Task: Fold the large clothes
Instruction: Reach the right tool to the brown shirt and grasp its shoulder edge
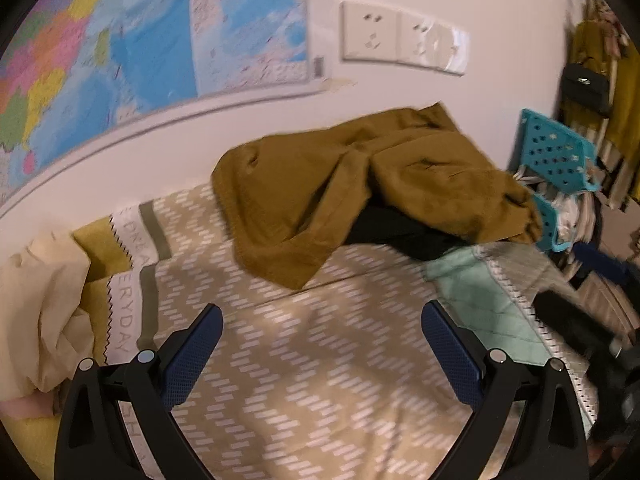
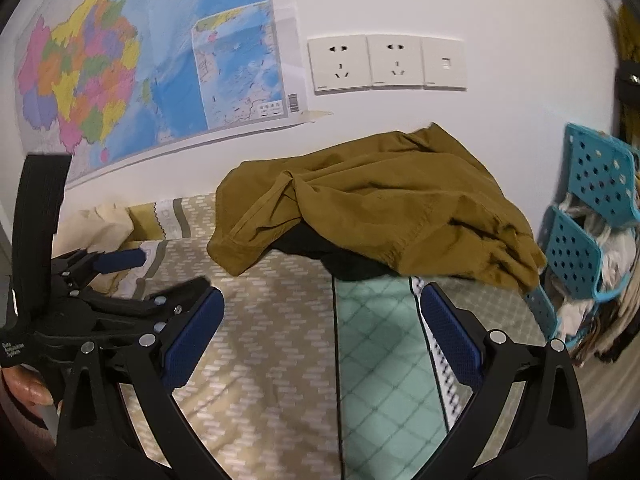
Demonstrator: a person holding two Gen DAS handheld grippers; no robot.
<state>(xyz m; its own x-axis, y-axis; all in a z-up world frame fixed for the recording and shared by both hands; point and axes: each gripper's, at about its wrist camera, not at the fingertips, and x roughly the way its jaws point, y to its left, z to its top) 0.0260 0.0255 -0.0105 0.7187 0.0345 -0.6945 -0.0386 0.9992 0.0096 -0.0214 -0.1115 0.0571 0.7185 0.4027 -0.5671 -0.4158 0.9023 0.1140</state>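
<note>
Two grippers: left gripper and right gripper, fingers spread wide, holding nothing, blue dimpled pads on black frames.
Garment: mustard-brown garment, soft woven cloth, crumpled in a loose heap at the far side of the bed, against the wall.
Under it: black fabric, partly covered.
Bed: beige cover with white dash chevrons; mint quilted diamond-stitched panel.
Beside: teal perforated plastic basket.

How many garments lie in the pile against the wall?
2: a brown garment on top and a black garment peeking out beneath it. More may be hidden underneath.
</note>
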